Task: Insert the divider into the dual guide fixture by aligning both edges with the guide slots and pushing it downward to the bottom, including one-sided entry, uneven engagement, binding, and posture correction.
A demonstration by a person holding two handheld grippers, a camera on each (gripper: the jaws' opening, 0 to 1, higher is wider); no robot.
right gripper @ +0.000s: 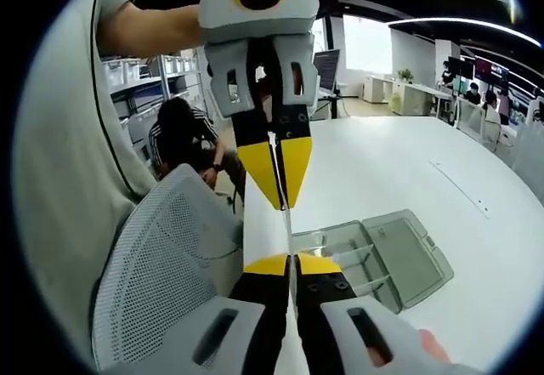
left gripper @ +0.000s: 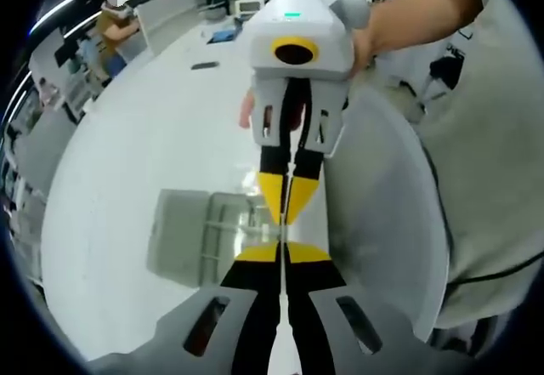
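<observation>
Above the open grey fixture (right gripper: 374, 260) on the white table (right gripper: 408, 162), both grippers pinch a thin clear divider (right gripper: 286, 222). Left gripper (left gripper: 282, 254) and right gripper (right gripper: 292, 264) each clench an opposite edge, seemingly to keep it level for the slots.

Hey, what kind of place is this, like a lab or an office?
Most likely an open-plan office or lab: a long white table, a mesh office chair, rows of desks with monitors, strip ceiling lights, and people seated in the background.

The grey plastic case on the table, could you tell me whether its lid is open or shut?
Open. In the right gripper view the case lies on the white table with its lid folded flat beside the ribbed compartment.
</observation>
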